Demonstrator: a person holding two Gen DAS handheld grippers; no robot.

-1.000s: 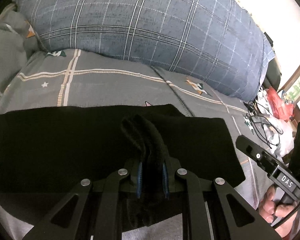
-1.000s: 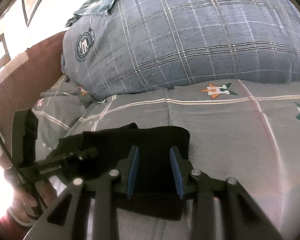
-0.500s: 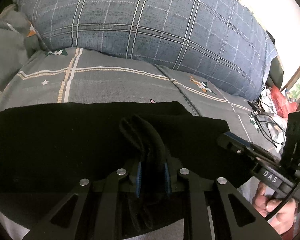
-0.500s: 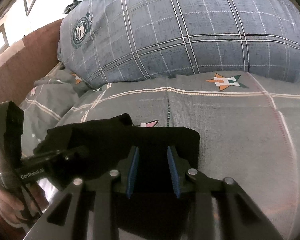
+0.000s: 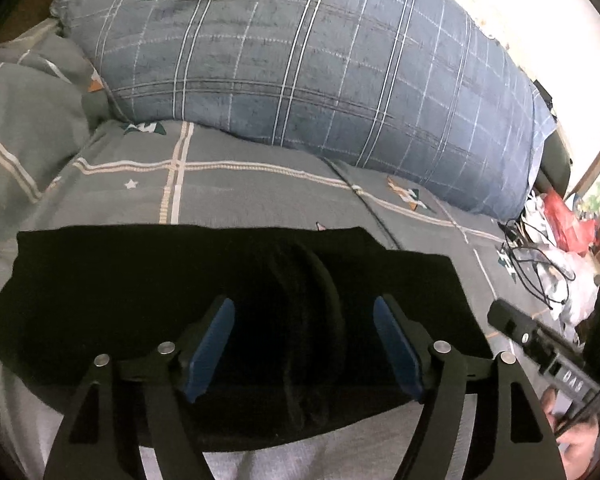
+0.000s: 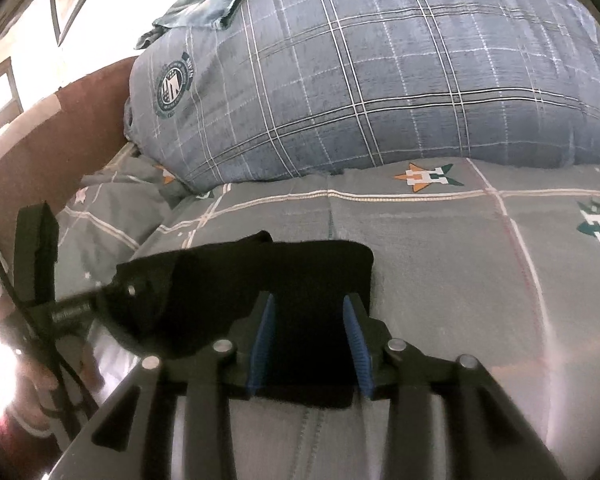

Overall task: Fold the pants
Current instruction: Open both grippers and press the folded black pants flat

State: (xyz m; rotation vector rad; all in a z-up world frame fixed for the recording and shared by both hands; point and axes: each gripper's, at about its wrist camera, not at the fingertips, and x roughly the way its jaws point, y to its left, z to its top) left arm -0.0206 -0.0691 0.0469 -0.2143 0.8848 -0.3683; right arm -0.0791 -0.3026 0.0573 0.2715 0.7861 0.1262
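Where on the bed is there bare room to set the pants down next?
Bare sheet lies right of the black pants, up to the plaid pillow. A second strip runs between pants and pillow. Crowded: cables and bags at the right edge, rumpled bedding at left.

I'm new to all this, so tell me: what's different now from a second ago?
The left gripper has opened and let go of the bunched fold of the black pants it was pinching. The right gripper stays open over the pants' edge, and the pants still lie on the bed.
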